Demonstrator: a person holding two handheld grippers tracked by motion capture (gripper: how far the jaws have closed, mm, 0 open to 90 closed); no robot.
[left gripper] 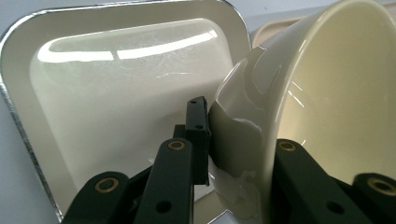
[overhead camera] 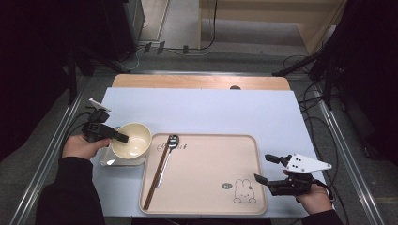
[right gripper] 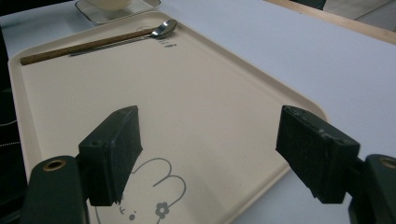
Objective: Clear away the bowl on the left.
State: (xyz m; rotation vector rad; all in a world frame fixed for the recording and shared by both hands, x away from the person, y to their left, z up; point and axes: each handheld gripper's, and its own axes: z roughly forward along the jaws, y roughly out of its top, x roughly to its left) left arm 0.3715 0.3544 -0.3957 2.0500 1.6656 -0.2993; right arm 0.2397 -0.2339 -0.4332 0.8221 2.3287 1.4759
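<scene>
Slippage is the main risk. The left hand-held gripper (overhead camera: 123, 137) pinches the rim of the cream bowl (overhead camera: 133, 139), one jaw inside, one outside on the glossy wall, as the left gripper view shows. The bowl sits tilted over the square dish (overhead camera: 107, 160) at about nine o'clock of the tray (overhead camera: 206, 206), on the desk (overhead camera: 225, 112). A one-sided rim hold on smooth glaze could let the bowl swing or drop onto the dish and chip it. Carried toward three o'clock, it could knock the spoon (overhead camera: 172, 140) and chopsticks (overhead camera: 156, 178). The right hand-held gripper (overhead camera: 261, 168) hovers wide open and empty over the tray's four o'clock corner.
</scene>
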